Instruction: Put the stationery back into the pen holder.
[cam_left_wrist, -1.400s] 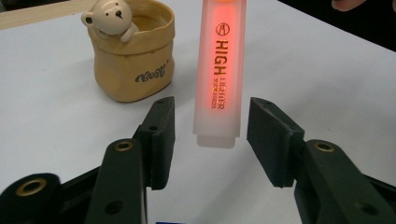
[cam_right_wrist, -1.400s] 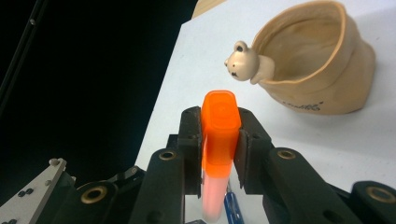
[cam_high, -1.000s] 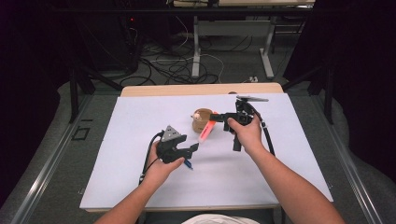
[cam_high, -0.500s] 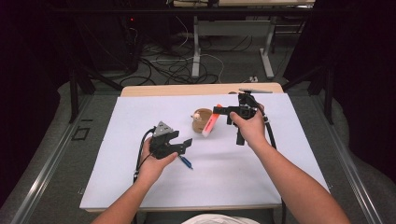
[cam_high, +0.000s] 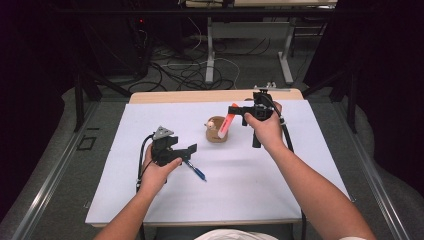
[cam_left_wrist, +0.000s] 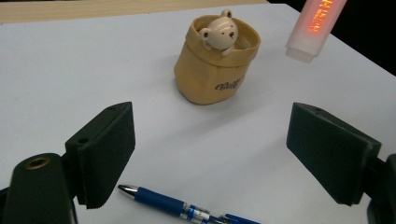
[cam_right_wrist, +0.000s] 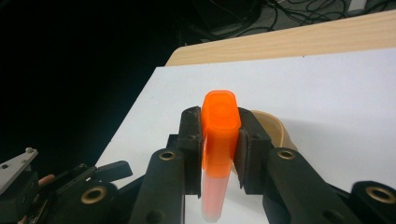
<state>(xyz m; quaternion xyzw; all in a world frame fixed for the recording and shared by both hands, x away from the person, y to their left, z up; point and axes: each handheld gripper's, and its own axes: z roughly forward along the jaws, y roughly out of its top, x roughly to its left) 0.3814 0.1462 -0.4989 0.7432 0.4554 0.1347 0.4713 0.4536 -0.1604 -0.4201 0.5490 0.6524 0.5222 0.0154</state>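
Your right gripper (cam_right_wrist: 219, 154) pinches a glossy orange plastic marker (cam_right_wrist: 217, 140) between matt black pads. The bear pot (cam_left_wrist: 217, 60) looks like smooth tan paper-like material. The blue pen (cam_left_wrist: 182, 207) is shiny plastic with a metal tip. A matt white sheet (cam_high: 240, 175) covers the wood table (cam_high: 200, 96).

Lab or recording workspace, not a home. White-topped table (cam_high: 150, 200) stands on grey floor (cam_high: 60, 170), loose cables (cam_high: 190, 75) trail behind it. Metal desk legs (cam_high: 210, 50), dark surroundings.

Right tongs (cam_high: 235, 111) grip an orange highlighter (cam_high: 225, 125) above the pouch (cam_high: 215, 135); blue pen (cam_high: 195, 170) at five o'clock of the left tongs (cam_high: 189, 148).
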